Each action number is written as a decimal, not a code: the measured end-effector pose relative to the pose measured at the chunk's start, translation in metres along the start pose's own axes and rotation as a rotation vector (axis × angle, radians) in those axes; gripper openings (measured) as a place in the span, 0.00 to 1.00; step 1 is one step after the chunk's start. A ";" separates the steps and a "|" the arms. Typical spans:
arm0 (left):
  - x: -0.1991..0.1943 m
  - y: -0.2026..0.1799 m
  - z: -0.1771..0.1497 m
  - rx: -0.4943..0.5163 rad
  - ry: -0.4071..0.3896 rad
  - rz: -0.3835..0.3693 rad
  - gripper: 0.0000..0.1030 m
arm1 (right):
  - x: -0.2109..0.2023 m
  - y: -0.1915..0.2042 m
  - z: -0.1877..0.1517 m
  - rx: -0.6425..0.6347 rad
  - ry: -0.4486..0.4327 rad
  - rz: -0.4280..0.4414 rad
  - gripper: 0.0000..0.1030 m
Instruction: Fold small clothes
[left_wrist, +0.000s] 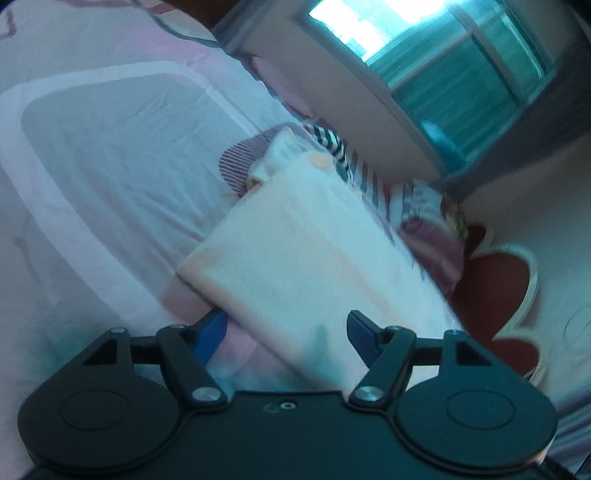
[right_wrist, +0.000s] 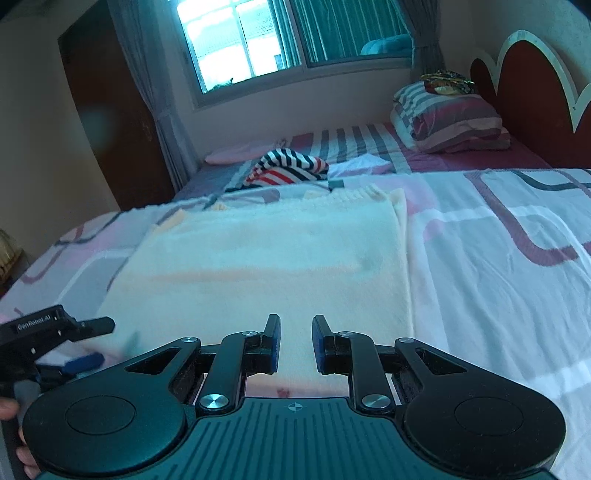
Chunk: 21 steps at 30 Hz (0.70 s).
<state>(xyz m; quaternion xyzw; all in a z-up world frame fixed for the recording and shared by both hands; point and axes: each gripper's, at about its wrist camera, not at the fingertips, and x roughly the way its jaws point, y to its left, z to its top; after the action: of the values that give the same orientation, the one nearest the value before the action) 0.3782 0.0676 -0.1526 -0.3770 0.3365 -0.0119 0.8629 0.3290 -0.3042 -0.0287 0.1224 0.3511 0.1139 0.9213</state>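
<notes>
Lying flat on the bed (right_wrist: 498, 258), the cream cloth (right_wrist: 266, 258) sits between the half-open, empty left claw (left_wrist: 286, 328); right claw (right_wrist: 295, 343) (narrowly parted) holds nothing, so a shallow pinch could snag one layer.

Bright window (right_wrist: 243, 40), grey curtains (right_wrist: 147, 74), scalloped red headboard (right_wrist: 524, 77)

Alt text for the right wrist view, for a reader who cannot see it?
A cream folded garment lies flat on a pink patterned bedsheet, right hand-held gripper open and empty above its near edge. The left hand-held gripper reaches its corner; striped clothes lie beyond.
</notes>
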 end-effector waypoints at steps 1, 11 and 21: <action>0.002 0.001 0.000 -0.016 -0.015 -0.009 0.67 | 0.004 0.002 0.003 -0.001 -0.009 0.009 0.17; 0.015 0.006 -0.003 -0.149 -0.159 -0.042 0.56 | 0.061 0.025 0.033 -0.035 -0.023 0.098 0.00; 0.036 0.011 0.017 -0.205 -0.178 -0.053 0.37 | 0.122 0.034 0.037 -0.023 0.038 0.129 0.00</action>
<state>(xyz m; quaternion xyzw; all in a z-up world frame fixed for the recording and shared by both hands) 0.4137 0.0761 -0.1724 -0.4715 0.2479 0.0335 0.8456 0.4388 -0.2416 -0.0672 0.1321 0.3586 0.1795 0.9065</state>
